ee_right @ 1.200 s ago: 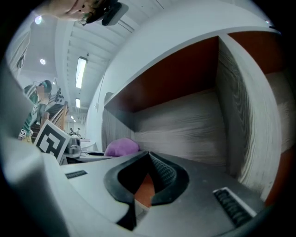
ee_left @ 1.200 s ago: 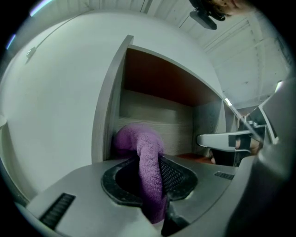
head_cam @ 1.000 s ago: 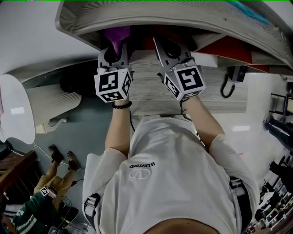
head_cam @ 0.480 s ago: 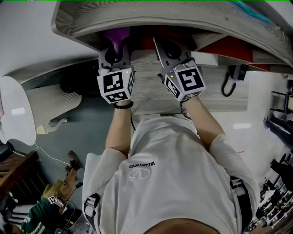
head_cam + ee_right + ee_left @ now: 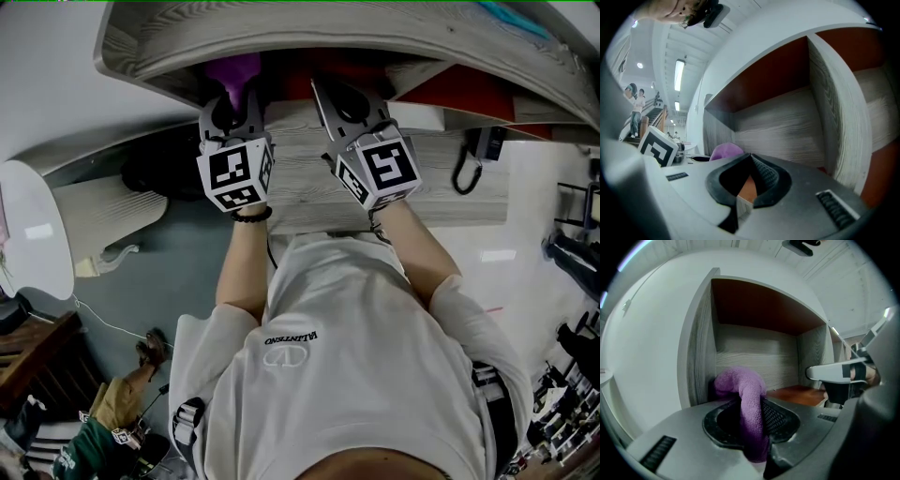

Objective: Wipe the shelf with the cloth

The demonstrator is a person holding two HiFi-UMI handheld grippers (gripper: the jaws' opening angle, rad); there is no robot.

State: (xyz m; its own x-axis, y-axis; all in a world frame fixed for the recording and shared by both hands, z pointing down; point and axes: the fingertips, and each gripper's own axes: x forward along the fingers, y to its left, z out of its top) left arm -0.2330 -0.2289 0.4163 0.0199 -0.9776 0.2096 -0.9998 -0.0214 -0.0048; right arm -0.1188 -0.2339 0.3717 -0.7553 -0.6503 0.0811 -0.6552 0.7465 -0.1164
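Left gripper (image 5: 752, 416): fingers clamped on the purple cloth (image 5: 743, 390), which runs up between the pads and bunches into a rounded wad just past the tips. Right gripper (image 5: 749, 161): fingertips closed together with nothing held; only the reddish shelf floor shows through the gap below the tips. The wad sits at the mouth of the shelf (image 5: 754, 352) compartment, just beside its grey wood-grain left wall. No view confirms whether it presses on that wall or on the floor. From the right gripper view the cloth (image 5: 726, 151) lies to the left, with the compartment's back panel (image 5: 787, 126) beyond it. Assessment of progress: the cloth is secured and presented at the compartment, so pick-up and approach are complete. No surface shows a wiped track or a remaining mark, so the share of wiping done cannot be established. In my judgement, most of the floor and walls are still to be covered. Pose, from the head view: the left gripper (image 5: 234, 98) and right gripper (image 5: 342, 94) reach forward side by side, near one another but apart. Their tips are under the upper board, with the marker cubes towards the camera. Both forearms are raised and extended, the left forearm (image 5: 242, 262) nearly straight ahead and the right forearm (image 5: 412, 244) angled inward.
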